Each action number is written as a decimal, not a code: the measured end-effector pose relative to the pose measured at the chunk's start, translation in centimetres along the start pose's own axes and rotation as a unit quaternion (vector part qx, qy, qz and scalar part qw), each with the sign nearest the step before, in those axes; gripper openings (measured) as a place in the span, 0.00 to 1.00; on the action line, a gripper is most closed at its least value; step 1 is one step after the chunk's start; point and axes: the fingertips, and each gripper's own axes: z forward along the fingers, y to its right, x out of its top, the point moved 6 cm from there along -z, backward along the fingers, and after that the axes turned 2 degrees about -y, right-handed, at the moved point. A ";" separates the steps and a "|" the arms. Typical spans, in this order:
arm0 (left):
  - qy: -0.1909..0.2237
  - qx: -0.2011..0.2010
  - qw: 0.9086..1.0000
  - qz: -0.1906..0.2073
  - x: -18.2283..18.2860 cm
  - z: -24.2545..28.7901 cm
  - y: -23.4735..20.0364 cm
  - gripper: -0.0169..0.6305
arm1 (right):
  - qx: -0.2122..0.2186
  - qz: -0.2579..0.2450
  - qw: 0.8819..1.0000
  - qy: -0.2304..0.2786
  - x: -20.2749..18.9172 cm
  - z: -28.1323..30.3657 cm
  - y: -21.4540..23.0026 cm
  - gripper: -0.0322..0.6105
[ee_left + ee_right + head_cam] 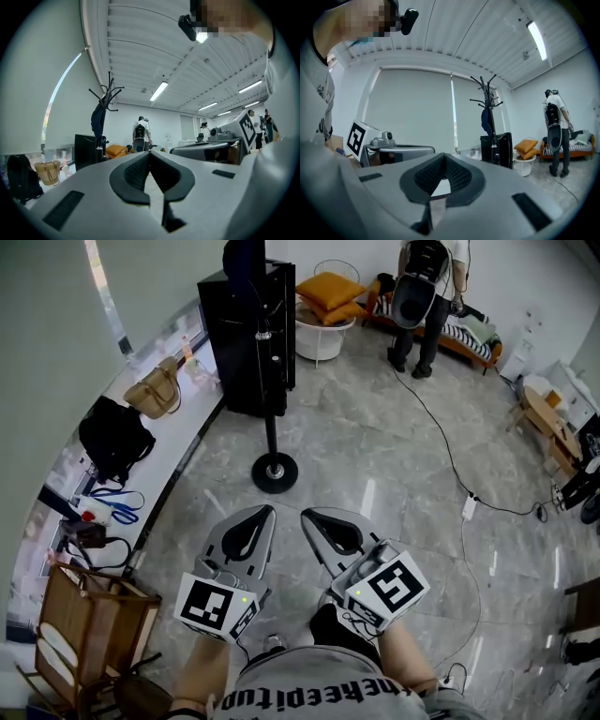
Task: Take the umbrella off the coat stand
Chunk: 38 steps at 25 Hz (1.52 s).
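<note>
Grey floor (375, 474). Coat stand (272, 427) upright on it, ahead of both tools, well apart. Dark umbrella (97, 123) hangs from the stand's upper hooks, against the pole. Left tool (270, 510) and right tool (305, 515) side by side, jaws closed, nothing held.

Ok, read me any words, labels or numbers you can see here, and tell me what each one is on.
"theeepituo", roughly, curved and partly cut off: on the person's grey shirt.
On the left gripper and right gripper: only square marker patterns, no letters.
Everything else: no print legible.
</note>
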 end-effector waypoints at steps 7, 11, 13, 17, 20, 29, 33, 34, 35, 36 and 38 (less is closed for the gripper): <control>-0.005 0.020 1.000 0.002 -0.1 5.7 0.7 0.05 | 0.025 -0.003 1.000 -0.004 0.3 0.6 5.8 0.07; -0.009 0.030 0.999 -0.006 0.0 8.1 0.9 0.05 | 0.037 0.001 0.999 -0.005 0.4 0.7 8.5 0.07; -0.012 0.036 0.999 -0.003 0.0 9.2 1.1 0.05 | 0.044 0.002 0.999 -0.005 0.4 0.7 9.7 0.07; -0.014 0.049 0.999 -0.001 0.1 11.1 1.4 0.05 | 0.055 0.002 0.998 -0.005 0.4 0.8 11.9 0.07; -0.013 0.060 0.998 -0.001 0.2 12.4 1.7 0.05 | 0.064 0.004 0.998 -0.003 0.4 0.8 13.4 0.07; -0.024 0.083 0.996 0.003 -0.4 14.7 2.0 0.05 | 0.087 0.017 0.996 -0.004 -0.7 1.4 16.3 0.07; -0.033 0.096 0.995 -0.001 -0.9 15.1 1.0 0.05 | 0.097 0.032 0.995 -0.002 -1.2 2.7 16.9 0.07; -0.036 0.099 0.994 -0.003 -1.0 15.1 0.6 0.05 | 0.098 0.034 0.995 -0.003 -1.4 3.1 17.1 0.07; -0.038 0.102 0.994 -0.004 -1.2 15.2 0.2 0.05 | 0.099 0.035 0.994 -0.003 -1.4 3.5 17.3 0.07; -0.039 0.103 0.994 -0.005 -1.3 15.4 -0.3 0.05 | 0.098 0.036 0.995 -0.002 -1.5 3.9 17.5 0.07; -0.039 0.104 0.994 -0.008 -1.5 15.8 -1.1 0.05 | 0.096 0.036 0.995 -0.002 -1.5 4.6 18.0 0.07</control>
